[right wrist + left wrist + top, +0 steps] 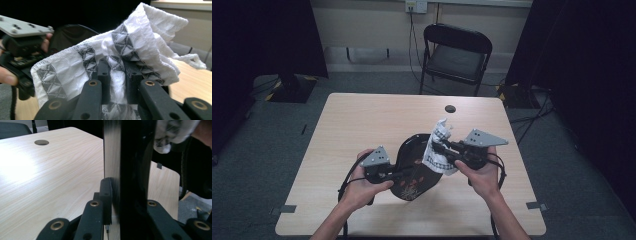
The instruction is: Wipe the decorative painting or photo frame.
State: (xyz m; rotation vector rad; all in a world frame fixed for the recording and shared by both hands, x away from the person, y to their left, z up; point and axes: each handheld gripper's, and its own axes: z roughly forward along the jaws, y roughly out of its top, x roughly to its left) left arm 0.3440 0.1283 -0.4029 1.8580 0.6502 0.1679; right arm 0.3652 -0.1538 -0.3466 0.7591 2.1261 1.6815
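The left gripper point(404, 174) has its jaws pinching the rim of a black plate point(412, 160) (red pattern underneath), tilted up above the worktop point(362, 125). The right gripper point(438, 148) clamps a white checked cloth point(438, 150) against the plate.

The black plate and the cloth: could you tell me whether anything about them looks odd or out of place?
Nothing stands out. The left claw holds the black plate on edge above the table, and the right claw presses a bunched checked cloth against it, as for wiping. No spill or damage shows.
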